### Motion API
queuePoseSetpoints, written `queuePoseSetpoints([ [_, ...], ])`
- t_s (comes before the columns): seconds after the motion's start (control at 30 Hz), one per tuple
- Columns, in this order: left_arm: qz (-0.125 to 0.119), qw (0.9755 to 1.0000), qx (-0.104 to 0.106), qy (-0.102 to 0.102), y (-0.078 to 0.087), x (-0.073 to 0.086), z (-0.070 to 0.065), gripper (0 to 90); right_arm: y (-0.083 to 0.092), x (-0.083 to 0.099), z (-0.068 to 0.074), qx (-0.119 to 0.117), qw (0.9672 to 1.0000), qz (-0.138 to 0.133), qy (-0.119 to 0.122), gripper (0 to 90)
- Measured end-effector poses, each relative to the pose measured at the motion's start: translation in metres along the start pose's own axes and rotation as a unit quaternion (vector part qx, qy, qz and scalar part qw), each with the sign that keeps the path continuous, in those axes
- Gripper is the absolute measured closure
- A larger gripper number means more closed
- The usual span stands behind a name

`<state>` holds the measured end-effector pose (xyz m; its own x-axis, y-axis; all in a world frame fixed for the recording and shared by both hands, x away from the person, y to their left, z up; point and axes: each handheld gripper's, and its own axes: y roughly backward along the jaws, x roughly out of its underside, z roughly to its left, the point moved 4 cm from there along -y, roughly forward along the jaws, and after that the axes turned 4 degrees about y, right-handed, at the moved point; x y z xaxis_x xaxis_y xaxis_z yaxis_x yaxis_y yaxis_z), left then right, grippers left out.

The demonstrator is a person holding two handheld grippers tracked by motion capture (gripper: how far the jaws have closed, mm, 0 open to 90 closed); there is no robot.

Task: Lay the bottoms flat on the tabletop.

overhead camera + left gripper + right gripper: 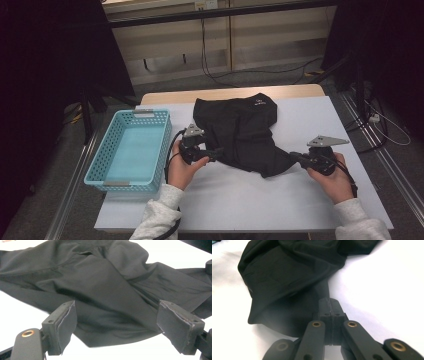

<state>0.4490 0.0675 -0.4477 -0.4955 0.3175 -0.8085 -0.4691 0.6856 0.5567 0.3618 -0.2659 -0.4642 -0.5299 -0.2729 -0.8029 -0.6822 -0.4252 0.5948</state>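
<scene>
A white-topped table [300,200] stands on grey floor [240,80], before beige wall panels [270,35] with trailing cables [205,50].

The small white logo [259,102] on the black garment [240,135] is too small to read. In the right gripper view the cloth between the closed fingers [325,308] is hidden where they meet, and the near linkage is blurred. The left gripper view cuts the garment off at the top edge, and the basket [129,150] hides the bench [250,200] beneath it.
</scene>
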Motion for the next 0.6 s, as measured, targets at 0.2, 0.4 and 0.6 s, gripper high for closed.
queuePoseSetpoints([
  [0.2, 0.003, 1.0000, 0.003, 0.001, -0.006, -0.001, -0.001, 17.2, 0.008, 0.003, -0.003, 0.012, 0.9999, 0.001, 0.008, 90.0],
  [0.4, 0.005, 0.9999, 0.011, -0.003, -0.012, -0.005, -0.005, 17.1, 0.017, 0.007, -0.003, 0.017, 0.9998, 0.003, 0.007, 90.0],
  [0.6, 0.004, 0.9998, 0.020, -0.009, -0.021, -0.012, -0.012, 17.2, 0.027, 0.022, -0.001, 0.018, 0.9991, 0.026, 0.027, 90.0],
])
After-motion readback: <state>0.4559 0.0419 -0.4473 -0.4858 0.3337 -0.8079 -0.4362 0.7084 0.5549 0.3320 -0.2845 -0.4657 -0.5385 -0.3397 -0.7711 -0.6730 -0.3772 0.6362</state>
